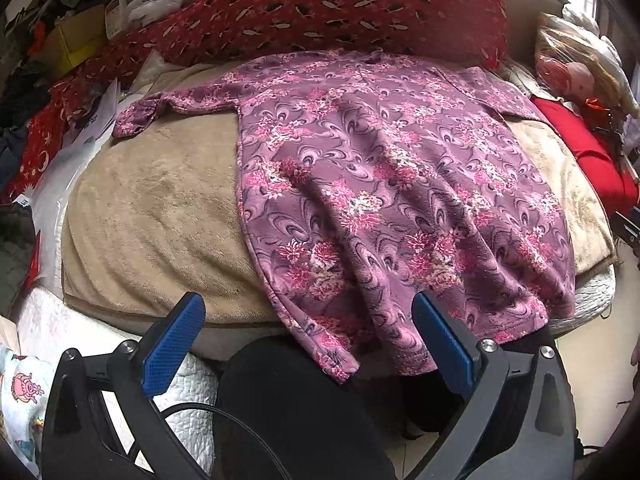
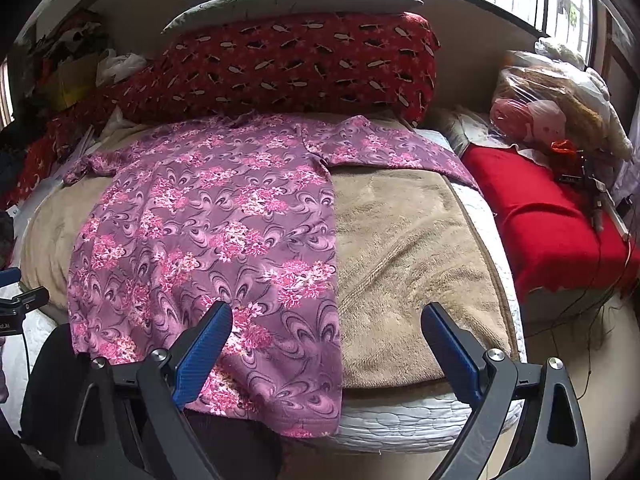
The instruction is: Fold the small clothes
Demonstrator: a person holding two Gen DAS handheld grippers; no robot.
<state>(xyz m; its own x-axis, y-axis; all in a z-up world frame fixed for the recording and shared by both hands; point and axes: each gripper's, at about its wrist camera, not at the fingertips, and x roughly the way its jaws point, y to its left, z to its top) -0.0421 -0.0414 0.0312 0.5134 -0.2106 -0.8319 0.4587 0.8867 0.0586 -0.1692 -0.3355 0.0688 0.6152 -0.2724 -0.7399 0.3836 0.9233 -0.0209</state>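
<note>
A purple top with pink flowers [image 1: 384, 184] lies spread flat on a beige blanket [image 1: 160, 220], sleeves out to both sides, hem hanging over the near bed edge. In the right wrist view the same purple top [image 2: 208, 232] covers the left half of the beige blanket [image 2: 404, 264]. My left gripper [image 1: 308, 312] stands open just before the hem's left corner, nothing between its blue pads [image 1: 172, 344]. My right gripper [image 2: 326, 320] is open too, hovering over the hem's right corner, apart from the cloth.
A long red patterned pillow [image 2: 296, 64] lies behind the top. A red cloth [image 2: 548, 216] and a bagged bundle [image 2: 548, 100] sit at the right. Clutter and a white plastic bag [image 1: 68, 168] lie at the left. A person's dark trouser leg [image 1: 296, 408] is below the bed edge.
</note>
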